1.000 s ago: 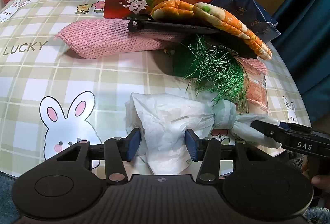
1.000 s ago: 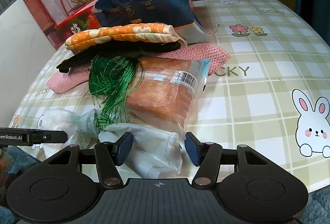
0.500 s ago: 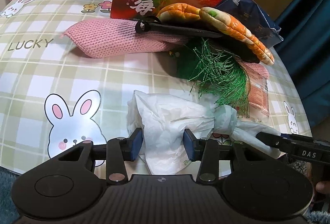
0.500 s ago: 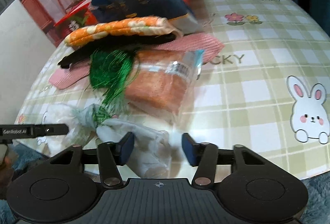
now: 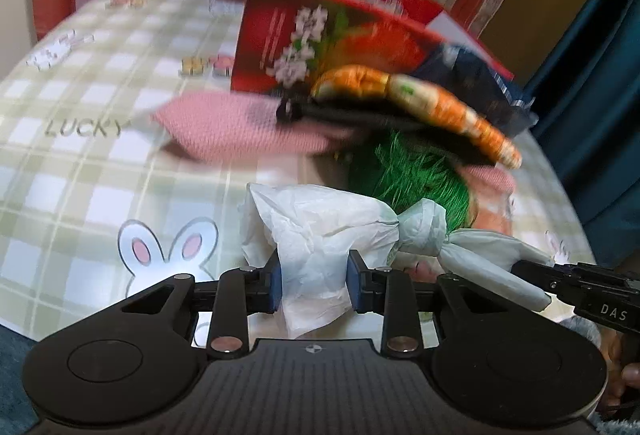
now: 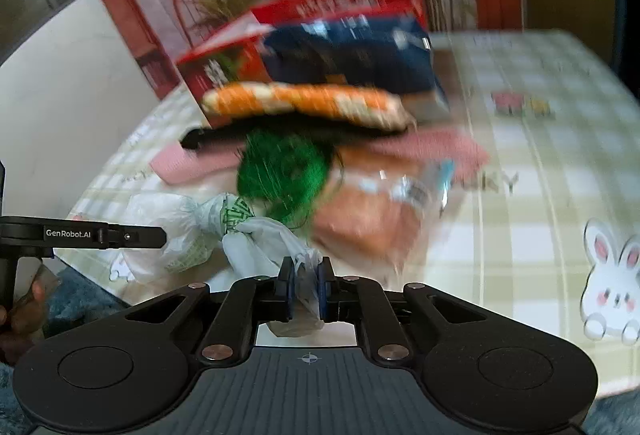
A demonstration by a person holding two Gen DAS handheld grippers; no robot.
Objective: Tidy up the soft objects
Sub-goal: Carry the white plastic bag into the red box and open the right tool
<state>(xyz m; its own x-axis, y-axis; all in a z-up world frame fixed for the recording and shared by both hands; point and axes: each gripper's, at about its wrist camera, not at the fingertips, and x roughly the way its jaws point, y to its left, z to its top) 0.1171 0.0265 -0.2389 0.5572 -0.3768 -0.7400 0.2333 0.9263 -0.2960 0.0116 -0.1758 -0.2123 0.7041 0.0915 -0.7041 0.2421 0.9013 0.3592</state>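
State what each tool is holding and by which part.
Both hold the knotted white plastic bag: the left tool grips its bulky crumpled end, the right tool pinches its thin twisted tail.

You are looking at one knotted white plastic bag (image 5: 320, 231), one green tinsel bundle (image 5: 416, 175), one pink knitted pad (image 5: 240, 127), one orange padded mitt (image 5: 432, 107), one red box (image 5: 320, 35), one dark blue packet (image 6: 352, 55), one wrapped orange loaf (image 6: 372, 219), and two grippers working: left gripper (image 5: 314, 283), right gripper (image 6: 306, 287).
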